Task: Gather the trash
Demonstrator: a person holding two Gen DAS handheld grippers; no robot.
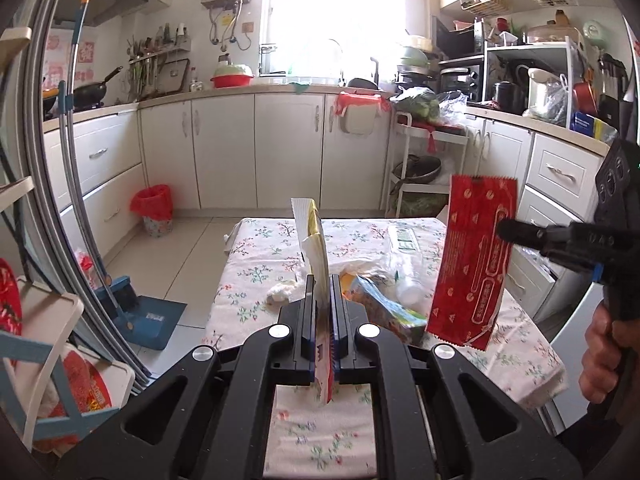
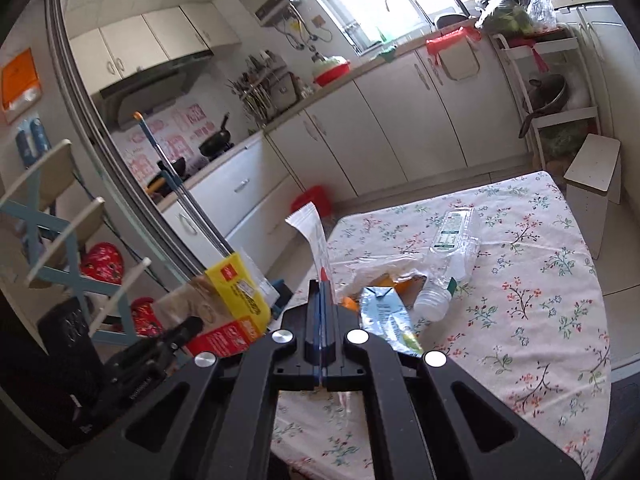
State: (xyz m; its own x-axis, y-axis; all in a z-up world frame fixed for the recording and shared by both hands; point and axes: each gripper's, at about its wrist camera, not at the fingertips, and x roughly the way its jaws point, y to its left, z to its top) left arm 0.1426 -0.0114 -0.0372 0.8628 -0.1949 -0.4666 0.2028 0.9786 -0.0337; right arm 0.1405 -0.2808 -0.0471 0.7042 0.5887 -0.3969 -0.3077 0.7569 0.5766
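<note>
While both hand-held grippers hold litter above the floral-clothed bench [image 1: 256, 280], the collecting looks roughly half done. At lower centre of the left wrist view, the left hand-held gripper [image 1: 324, 300] is clamped on a flat yellow-and-white paper packet [image 1: 314, 248] standing upright. At the right of that frame, the right hand-held gripper [image 1: 505, 229] pinches a red printed plastic wrapper [image 1: 470, 264], which hangs clear of the cloth. Neither piece has reached the red-lined waste bin [image 1: 154, 208] on the floor at left centre. Left on the bench, near its middle, are a clear plastic bottle [image 2: 448, 256], a crumpled blue-and-green snack pouch [image 2: 384, 312], a white tissue wad [image 1: 280, 294] and a thin clear bag [image 2: 372, 268].
</note>
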